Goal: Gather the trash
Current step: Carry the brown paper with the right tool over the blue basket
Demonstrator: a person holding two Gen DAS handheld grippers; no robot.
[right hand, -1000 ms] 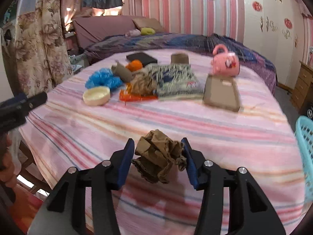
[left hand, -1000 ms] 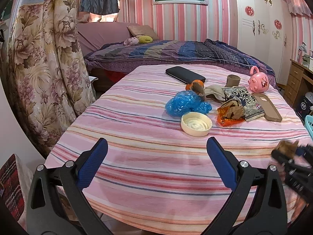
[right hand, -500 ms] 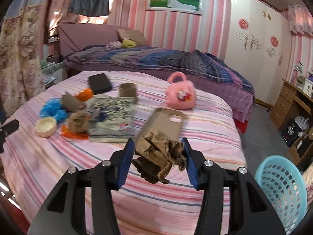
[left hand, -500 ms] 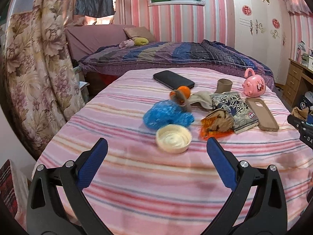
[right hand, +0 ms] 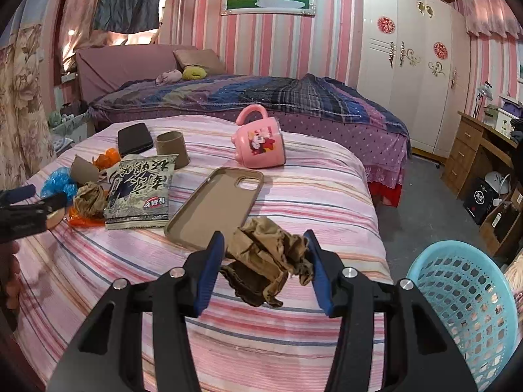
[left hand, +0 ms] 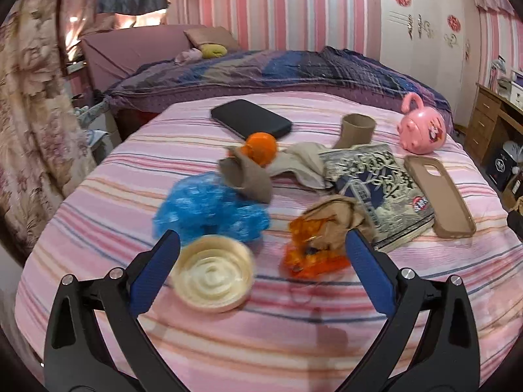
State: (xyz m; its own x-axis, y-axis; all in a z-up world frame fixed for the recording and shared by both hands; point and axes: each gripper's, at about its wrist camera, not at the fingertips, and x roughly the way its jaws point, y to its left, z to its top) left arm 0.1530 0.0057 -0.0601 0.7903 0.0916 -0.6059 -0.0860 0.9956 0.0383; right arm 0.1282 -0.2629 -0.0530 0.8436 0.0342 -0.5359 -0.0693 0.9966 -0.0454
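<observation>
My right gripper (right hand: 264, 241) is shut on a crumpled brown paper wad (right hand: 268, 258) and holds it above the striped bed's near right edge. A light blue plastic basket (right hand: 464, 307) stands on the floor to its lower right. My left gripper (left hand: 260, 245) is open and low over the bed. A cream round lid (left hand: 212, 277) and an orange wrapper with brown paper (left hand: 313, 251) lie between its blue pads, untouched. Just beyond them are a blue plastic bag (left hand: 209, 209) and a flattened cardboard tube (left hand: 248, 176).
Further back on the pink striped bedspread (left hand: 261, 333) lie a snack packet (left hand: 376, 186), a brown phone case (left hand: 438, 192), a pink mug (left hand: 421, 130), a black phone (left hand: 250, 119), a cardboard roll (left hand: 356, 129) and an orange ball (left hand: 260, 147). A wooden desk (right hand: 474, 150) stands at the right.
My left gripper has moved forward to the pile, so the lid and the orange wrapper now sit between its fingers. My right gripper swung right with the paper wad, bringing the blue basket into view.
</observation>
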